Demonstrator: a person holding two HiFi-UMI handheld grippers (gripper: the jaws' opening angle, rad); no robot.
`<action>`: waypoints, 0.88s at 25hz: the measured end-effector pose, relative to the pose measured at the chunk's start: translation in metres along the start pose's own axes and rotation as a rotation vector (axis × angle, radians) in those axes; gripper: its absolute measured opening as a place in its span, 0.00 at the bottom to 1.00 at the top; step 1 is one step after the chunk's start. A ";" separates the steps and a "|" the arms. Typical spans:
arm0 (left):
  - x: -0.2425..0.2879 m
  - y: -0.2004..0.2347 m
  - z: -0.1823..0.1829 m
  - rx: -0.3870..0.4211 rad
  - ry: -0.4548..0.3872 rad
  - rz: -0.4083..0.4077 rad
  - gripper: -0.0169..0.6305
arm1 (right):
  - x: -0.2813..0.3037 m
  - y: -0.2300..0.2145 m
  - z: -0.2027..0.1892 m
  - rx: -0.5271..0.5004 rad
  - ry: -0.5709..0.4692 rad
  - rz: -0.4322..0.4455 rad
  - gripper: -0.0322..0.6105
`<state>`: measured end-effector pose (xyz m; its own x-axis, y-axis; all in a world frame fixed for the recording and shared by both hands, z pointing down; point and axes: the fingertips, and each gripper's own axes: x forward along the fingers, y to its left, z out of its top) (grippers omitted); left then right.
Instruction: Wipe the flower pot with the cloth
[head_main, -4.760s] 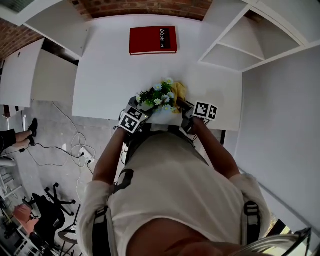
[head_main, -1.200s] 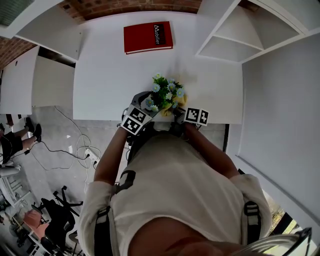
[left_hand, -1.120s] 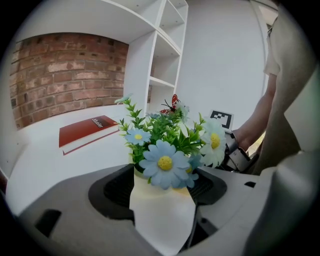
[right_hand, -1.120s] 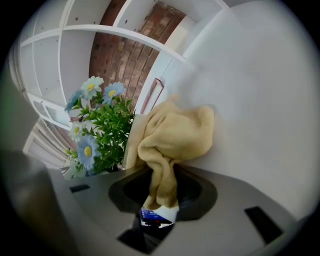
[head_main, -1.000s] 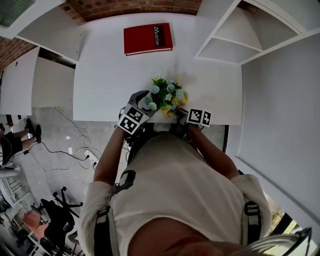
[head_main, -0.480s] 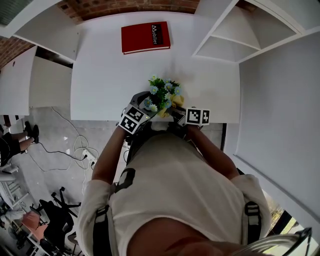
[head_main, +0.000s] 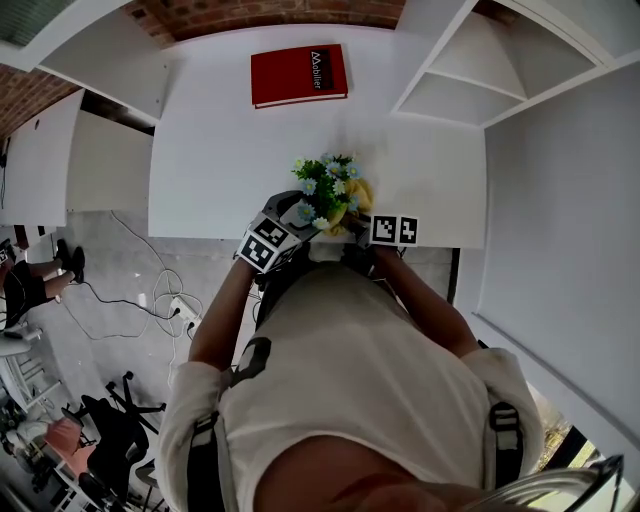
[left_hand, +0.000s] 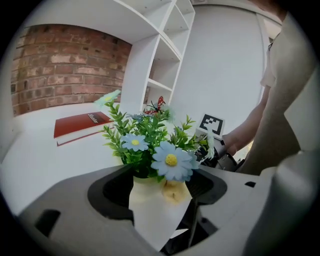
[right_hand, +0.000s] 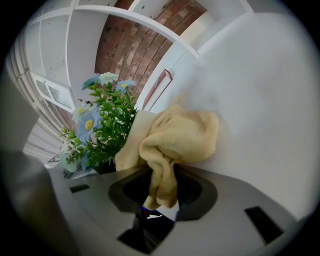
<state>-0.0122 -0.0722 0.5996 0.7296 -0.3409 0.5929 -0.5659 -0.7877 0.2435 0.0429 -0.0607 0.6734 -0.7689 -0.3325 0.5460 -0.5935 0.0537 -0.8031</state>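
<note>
At the near edge of the white counter (head_main: 220, 150), the left hand-held gripper (left_hand: 159, 192) pinches the white flower pot (left_hand: 150, 212) by its body. The right hand-held gripper (right_hand: 161, 194) pinches the yellow cloth (right_hand: 185, 135), which is bunched against the pot's side. Farther back lies a red book (head_main: 299, 75).

The flower pot (left_hand: 150, 210) is a small cream one that tapers downward, topped with green leaves (left_hand: 145, 135) and pale blue daisies (left_hand: 171, 161). It sits flowers-up, clamped between the jaws of the left gripper (head_main: 292, 213). The cloth (right_hand: 182, 135) is soft, yellow and bunched. Seen from overhead, it presses against the pot's side at about three o'clock, with a hanging tail pinched in the right gripper (head_main: 358, 225).
</note>
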 end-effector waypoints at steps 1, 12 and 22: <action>-0.003 0.003 0.001 -0.008 -0.008 0.007 0.51 | 0.000 0.000 0.000 0.002 0.001 0.002 0.25; 0.001 0.004 0.001 -0.068 -0.067 -0.045 0.52 | -0.027 0.042 0.022 -0.006 -0.068 0.093 0.25; -0.006 -0.016 -0.004 -0.016 -0.107 -0.116 0.52 | -0.025 0.034 0.006 -0.003 -0.126 -0.036 0.25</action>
<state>-0.0090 -0.0555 0.5947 0.8269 -0.3012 0.4748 -0.4804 -0.8173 0.3183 0.0429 -0.0565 0.6309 -0.7114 -0.4498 0.5399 -0.6209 0.0425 -0.7827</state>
